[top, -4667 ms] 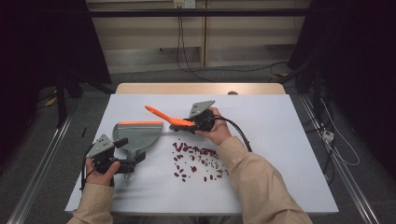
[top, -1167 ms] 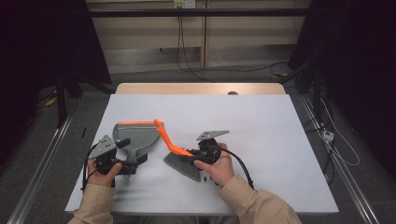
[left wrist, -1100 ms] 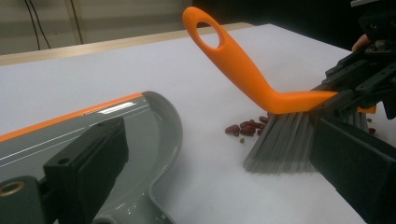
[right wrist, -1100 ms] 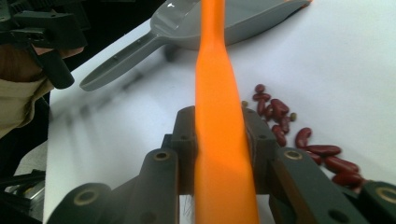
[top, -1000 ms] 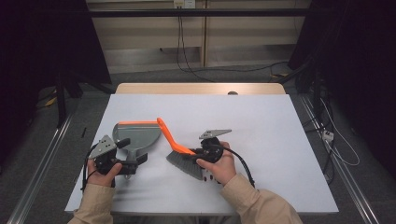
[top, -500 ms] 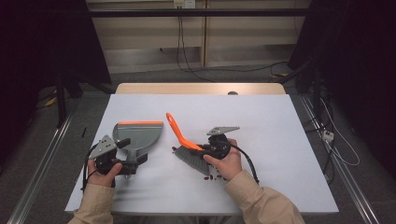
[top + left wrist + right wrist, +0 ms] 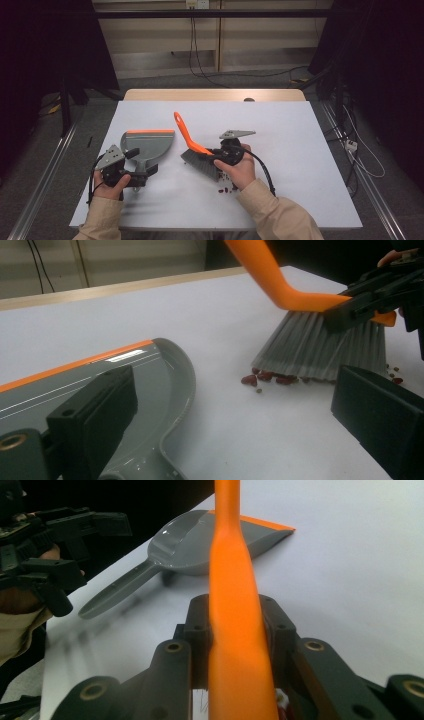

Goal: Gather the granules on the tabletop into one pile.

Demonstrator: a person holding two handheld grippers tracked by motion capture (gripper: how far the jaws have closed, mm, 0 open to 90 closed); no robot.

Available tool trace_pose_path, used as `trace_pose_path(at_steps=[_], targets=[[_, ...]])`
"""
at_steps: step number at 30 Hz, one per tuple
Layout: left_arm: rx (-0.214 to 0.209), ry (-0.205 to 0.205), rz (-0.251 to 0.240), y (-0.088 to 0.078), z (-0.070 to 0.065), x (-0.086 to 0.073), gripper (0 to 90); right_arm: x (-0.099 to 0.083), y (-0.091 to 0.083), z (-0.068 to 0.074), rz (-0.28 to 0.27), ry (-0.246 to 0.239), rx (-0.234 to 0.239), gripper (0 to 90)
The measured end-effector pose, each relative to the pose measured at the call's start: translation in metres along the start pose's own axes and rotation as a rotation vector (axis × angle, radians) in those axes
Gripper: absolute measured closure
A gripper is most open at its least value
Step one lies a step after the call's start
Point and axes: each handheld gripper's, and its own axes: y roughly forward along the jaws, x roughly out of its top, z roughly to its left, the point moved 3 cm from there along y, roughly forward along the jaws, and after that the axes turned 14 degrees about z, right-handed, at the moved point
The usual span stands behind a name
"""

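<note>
my right gripper (image 7: 225, 152) clamps the orange brush (image 7: 192, 150), bristles on the beans (image 7: 265, 376), my left gripper (image 7: 131, 165) jaws wide around the dustpan (image 7: 147, 145) handle, dustpan at nine o'clock of the brush

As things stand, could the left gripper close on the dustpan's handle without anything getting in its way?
Probably yes. The left gripper sits open right at the dustpan handle, which lies between its jaws in the high view. The brush and beans lie off to the side, leaving the way free.
</note>
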Motion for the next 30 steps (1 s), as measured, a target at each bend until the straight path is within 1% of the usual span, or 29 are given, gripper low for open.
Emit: trace_pose_path(at_steps=[2, 5, 7, 8, 10, 12, 13, 15, 16, 20, 27, 30], targets=[[0.0, -0.003, -0.001, -0.001, 0.001, 0.0, 4.4, 0.005, 0.01, 0.004, 0.009, -0.005, 0.0, 71.2], [0.0, -0.005, -0.002, -0.001, 0.001, 0.0, 4.4, 0.01, 0.027, 0.007, 0.033, 0.002, -0.007, 71.2], [-0.002, -0.006, -0.002, -0.001, 0.002, 0.0, 4.4, 0.012, 0.037, 0.007, 0.047, 0.01, -0.02, 71.2], [-0.002, -0.006, -0.003, -0.001, 0.002, 0.0, 4.5, 0.012, 0.042, 0.007, 0.058, 0.018, -0.022, 71.2], [-0.003, -0.007, -0.003, -0.002, 0.002, -0.001, 4.4, 0.011, 0.043, 0.004, 0.056, 0.032, -0.051, 71.2], [-0.003, -0.006, -0.003, -0.002, 0.002, -0.001, 4.4, 0.01, 0.04, 0.002, 0.063, 0.06, -0.062, 71.2], [-0.004, -0.007, -0.004, -0.001, 0.002, -0.001, 4.4, 0.008, 0.037, 0.0, 0.063, 0.061, -0.075, 71.2], [-0.004, -0.003, -0.003, -0.001, 0.001, -0.001, 4.4, 0.004, 0.03, -0.004, 0.058, 0.076, -0.082, 71.2], [-0.005, -0.002, -0.002, -0.001, 0.001, 0.0, 4.4, 0.002, 0.026, -0.006, 0.058, 0.081, -0.093, 71.3], [-0.006, 0.003, 0.001, 0.0, 0.0, 0.0, 4.4, -0.009, 0.011, -0.016, 0.037, 0.125, -0.095, 71.2], [-0.005, 0.007, 0.006, 0.002, -0.001, 0.0, 4.4, -0.021, -0.007, -0.022, 0.023, 0.147, -0.111, 71.2], [-0.006, 0.008, 0.004, 0.002, -0.001, 0.0, 4.4, -0.023, -0.012, -0.024, 0.02, 0.144, -0.119, 71.2]])
